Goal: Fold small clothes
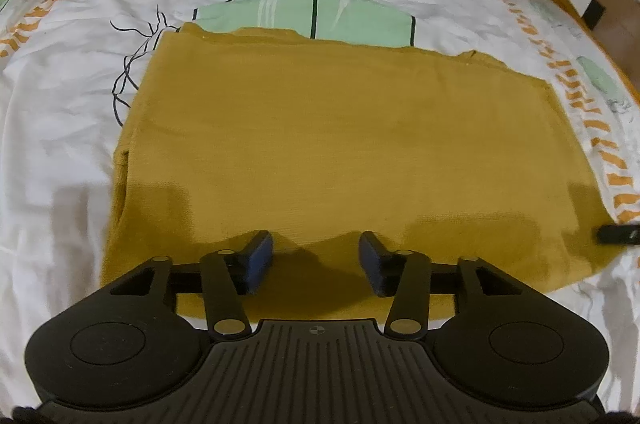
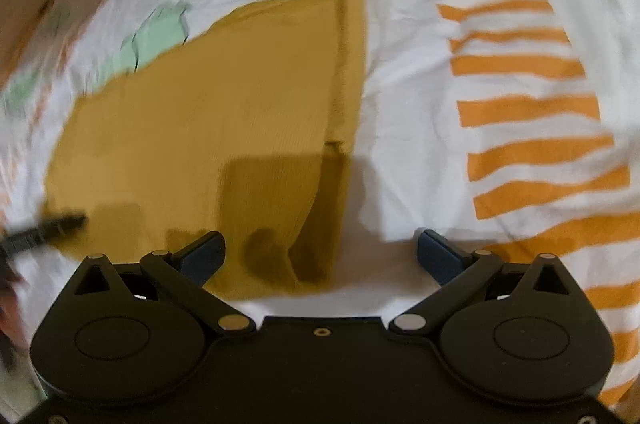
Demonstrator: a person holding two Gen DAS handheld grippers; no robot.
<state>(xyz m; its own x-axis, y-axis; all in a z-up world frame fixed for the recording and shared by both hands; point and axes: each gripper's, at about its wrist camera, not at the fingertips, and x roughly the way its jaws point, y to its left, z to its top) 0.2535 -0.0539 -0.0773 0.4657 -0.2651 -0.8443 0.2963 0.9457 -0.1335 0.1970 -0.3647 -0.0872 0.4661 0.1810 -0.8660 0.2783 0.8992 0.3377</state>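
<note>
We see the mustard garment [image 1: 340, 151] flat on bedsheet [image 1: 80, 83], long axis crosswise; left gripper [image 1: 316, 262] and right gripper [image 2: 320, 256] released, empty.

Mustard garment [image 1: 340, 151] on patterned bedsheet [image 1: 72, 103]

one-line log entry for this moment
left gripper: open, over mustard cloth | right gripper: open | cloth: flat on bedsheet
</note>
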